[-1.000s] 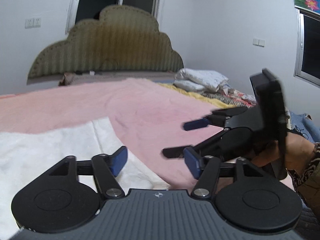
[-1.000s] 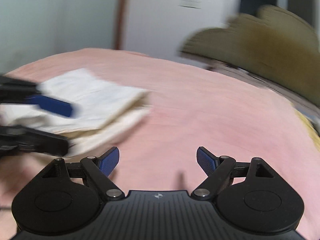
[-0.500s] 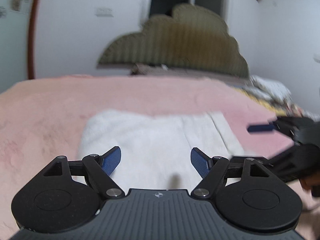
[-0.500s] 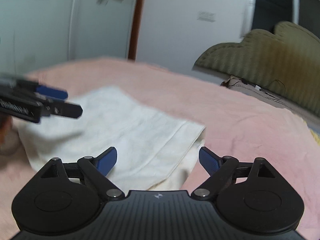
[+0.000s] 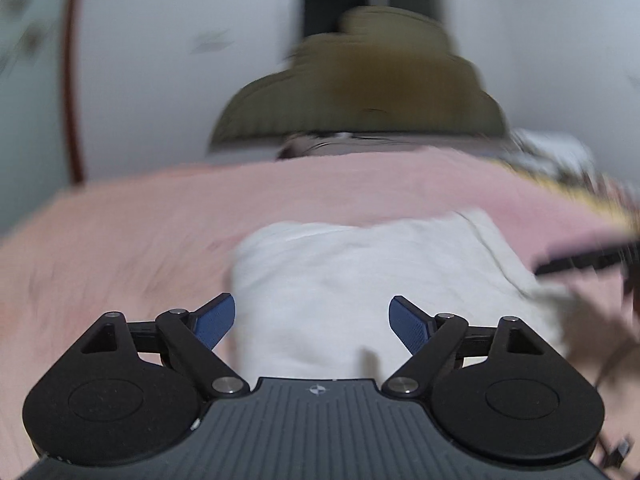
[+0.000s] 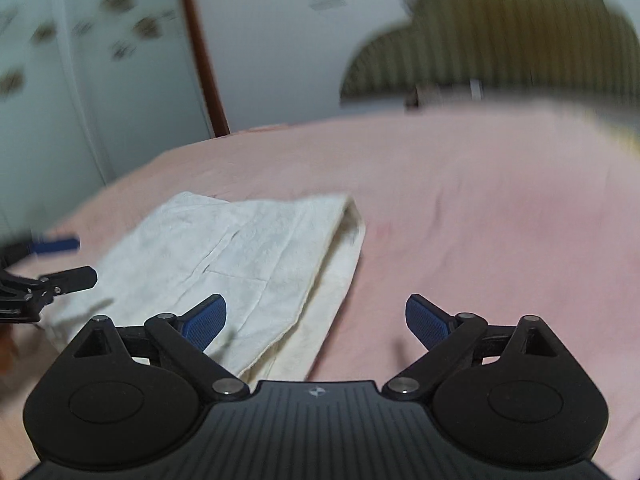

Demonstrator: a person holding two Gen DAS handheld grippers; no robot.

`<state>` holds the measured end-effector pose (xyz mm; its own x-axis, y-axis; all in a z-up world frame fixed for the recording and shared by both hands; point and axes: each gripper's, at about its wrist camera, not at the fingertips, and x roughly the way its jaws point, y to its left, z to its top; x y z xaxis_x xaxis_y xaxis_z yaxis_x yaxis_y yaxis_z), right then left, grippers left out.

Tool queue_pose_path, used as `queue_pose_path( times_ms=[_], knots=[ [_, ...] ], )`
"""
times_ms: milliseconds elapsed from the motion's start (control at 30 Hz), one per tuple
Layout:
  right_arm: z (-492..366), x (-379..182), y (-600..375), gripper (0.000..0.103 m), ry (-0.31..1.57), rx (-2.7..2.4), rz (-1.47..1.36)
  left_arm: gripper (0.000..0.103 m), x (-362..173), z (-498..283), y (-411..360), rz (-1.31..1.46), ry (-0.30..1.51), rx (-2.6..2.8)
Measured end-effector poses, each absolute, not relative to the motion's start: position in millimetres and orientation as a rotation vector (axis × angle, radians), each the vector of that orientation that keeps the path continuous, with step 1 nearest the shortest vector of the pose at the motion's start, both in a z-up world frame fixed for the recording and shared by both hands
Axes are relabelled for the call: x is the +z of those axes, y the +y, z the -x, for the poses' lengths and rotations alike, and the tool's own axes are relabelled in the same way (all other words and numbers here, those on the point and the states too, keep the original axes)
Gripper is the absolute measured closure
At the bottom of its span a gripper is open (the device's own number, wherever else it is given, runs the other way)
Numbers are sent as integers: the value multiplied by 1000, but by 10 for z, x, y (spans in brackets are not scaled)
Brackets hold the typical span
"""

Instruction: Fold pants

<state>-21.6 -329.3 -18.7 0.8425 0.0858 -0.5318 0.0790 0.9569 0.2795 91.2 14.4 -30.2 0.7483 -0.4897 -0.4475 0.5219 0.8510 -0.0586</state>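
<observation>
The white pants [image 5: 360, 276] are lying folded into a flat stack on the pink bedspread [image 5: 120, 248], with an olive scalloped headboard [image 5: 372, 96] standing blurred at the far end of the bed. The left gripper [image 5: 312, 322] is hovering over the near edge of the stack, its jaws opening and gripping nothing; the blue pads [image 5: 214, 320] are not pressing on the cloth. The right gripper [image 6: 316, 322] is pointing at the stack's right edge, where the folded layers are showing, its jaws likewise opening and empty, with pink bedspread between them.
</observation>
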Motion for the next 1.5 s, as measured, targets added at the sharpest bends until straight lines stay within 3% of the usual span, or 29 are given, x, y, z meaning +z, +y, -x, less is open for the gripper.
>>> queue_pose_path(
  times_ms=[167, 333, 567, 667, 733, 1000, 1500],
  knots=[
    [106, -417, -3512, 6, 620, 89, -534, 14, -359, -1350, 703, 293, 688, -567],
    [49, -462, -3514, 13, 619, 141, -592, 14, -549, -1505, 778, 398, 784, -607],
    [-132, -505, -3242, 12, 584, 109, -508, 8, -591, -1442, 629, 326, 733, -598],
    [-93, -546, -3033, 8, 557, 80, -377, 4, -624, -1348, 469, 220, 688, -589],
    [-65, -539, -3017, 0, 554, 67, -373, 0, -628, -1270, 356, 134, 661, -571],
    [37, -618, -3311, 0, 474, 107, -585, 0, -622, -1177, 251, 44, 647, -523],
    [-2, -633, -3429, 0, 484, 160, -632, 1, -607, -1229, 319, 73, 659, -552]
  ],
)
